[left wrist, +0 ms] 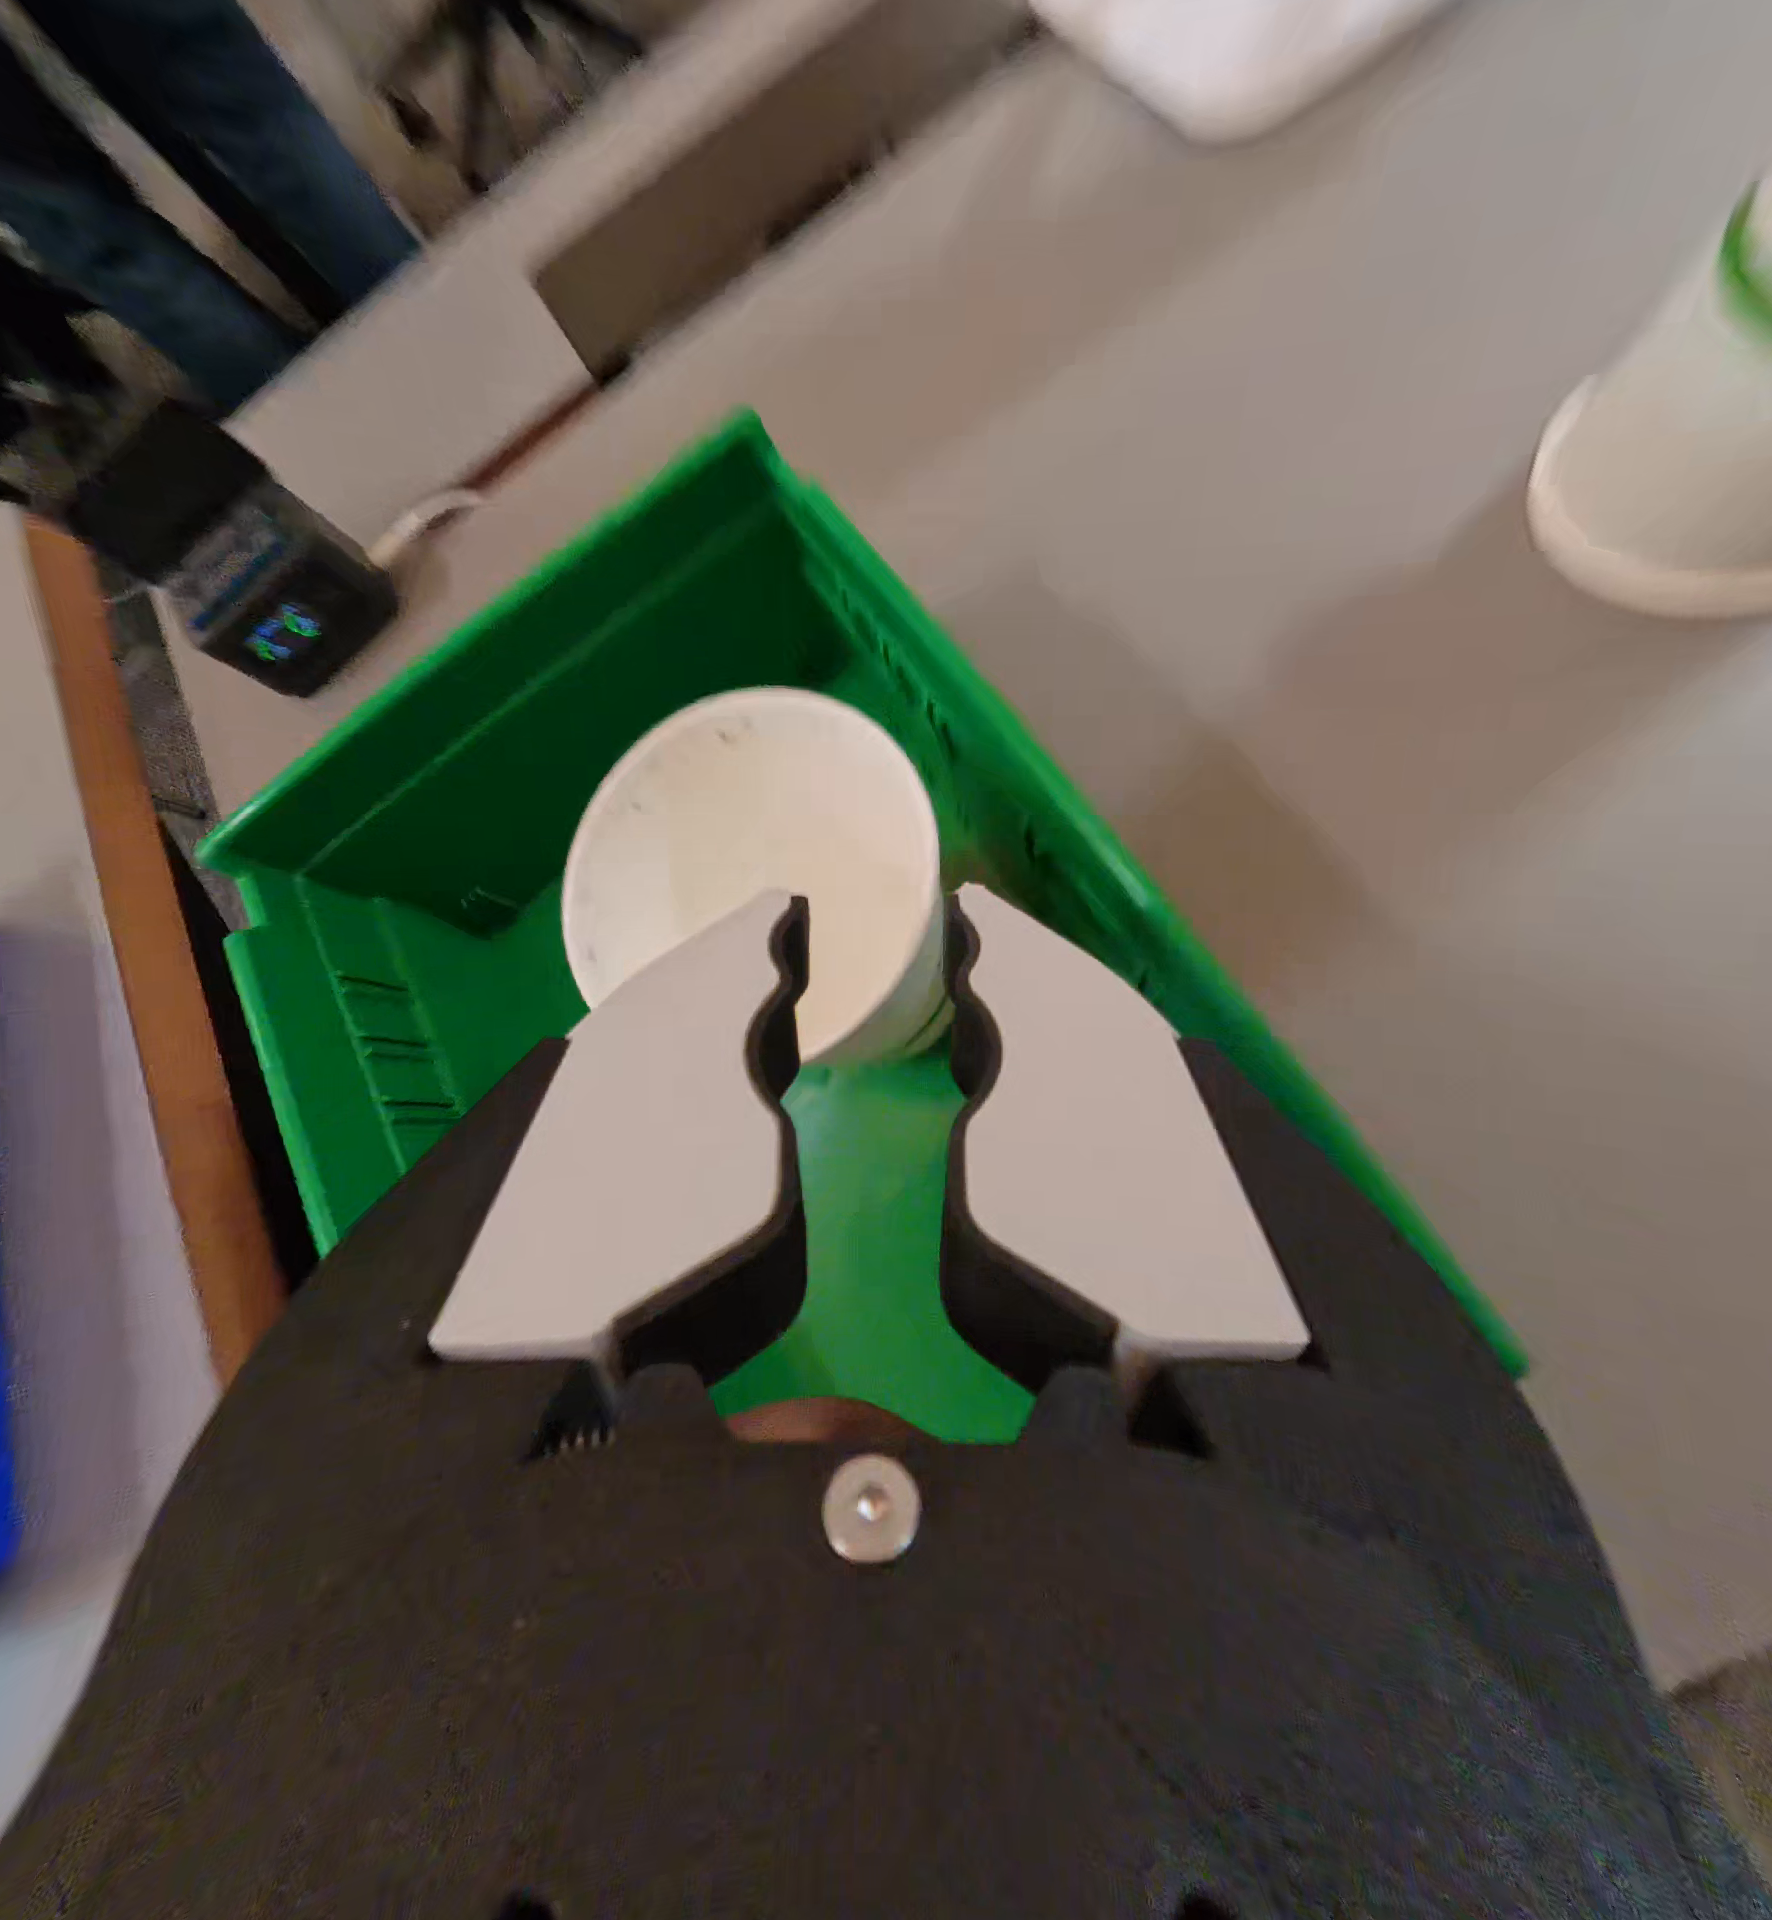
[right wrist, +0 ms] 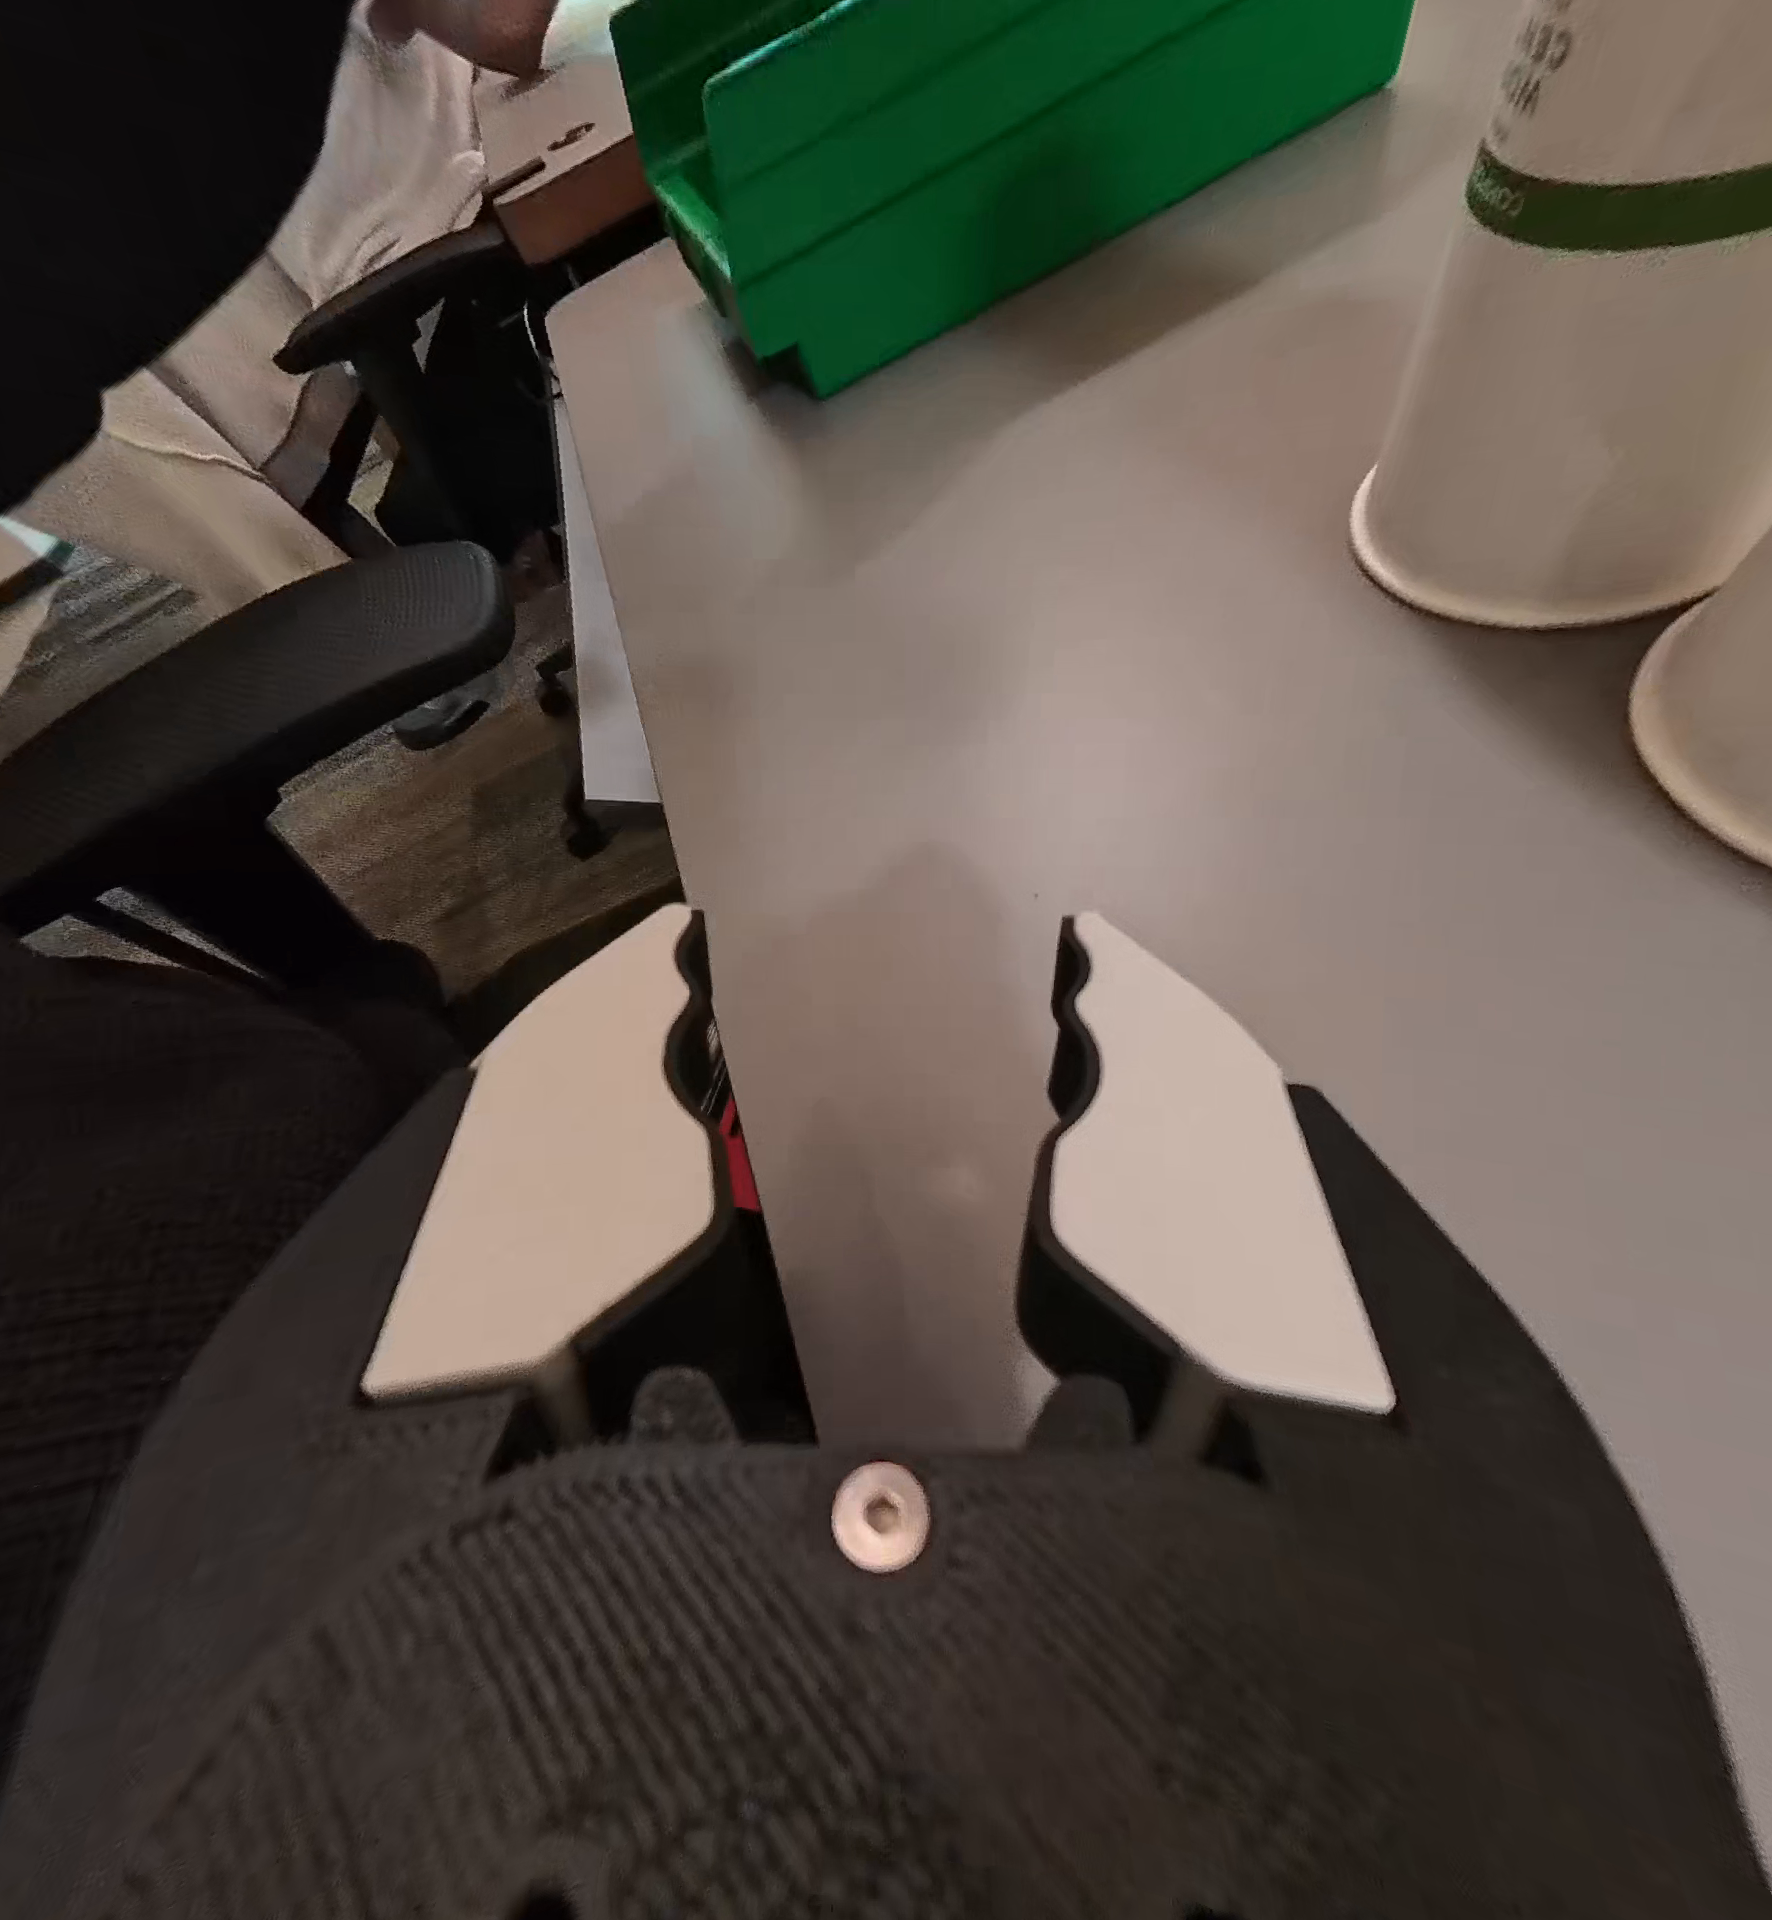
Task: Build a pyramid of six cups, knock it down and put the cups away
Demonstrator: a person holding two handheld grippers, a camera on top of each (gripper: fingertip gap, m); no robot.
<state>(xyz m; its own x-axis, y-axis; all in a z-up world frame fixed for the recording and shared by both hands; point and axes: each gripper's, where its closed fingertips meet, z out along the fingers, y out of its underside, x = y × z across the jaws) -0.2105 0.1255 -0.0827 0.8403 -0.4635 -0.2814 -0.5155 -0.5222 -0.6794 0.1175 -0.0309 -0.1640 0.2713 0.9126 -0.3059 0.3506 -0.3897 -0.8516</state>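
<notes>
**White paper cup pinched by its wall over the green bin**

The white paper cup (left wrist: 747, 862), in the middle of the left wrist view, lies tilted with its open mouth turned toward the camera, above the inside of the green plastic bin (left wrist: 591, 665). By its look it is light and thin-walled, so it should crush or slip under a hard squeeze; the rolled rim is probably its stiffest part, and a hold across the wall just below the rim looks safest.

The left tool (left wrist: 877, 914) is clenched on the cup: one finger reaches inside the mouth, the other presses on the outer wall, and the gap between the tips is narrow. Whether the cup's base touches the bin floor cannot be told.

The right tool (right wrist: 882, 930), in the lower middle of the right wrist view, stands released, its fingers well apart and holding nothing, hovering over the near edge of the grey counter (right wrist: 1069, 675). At the right of that frame two upturned white cups stand on the counter, the taller cup (right wrist: 1630, 343) with a green band, the nearer cup (right wrist: 1765, 727) just beside it. The green bin sits at the top of that frame. A black office chair (right wrist: 238, 686) stands off the counter's left edge.
</notes>
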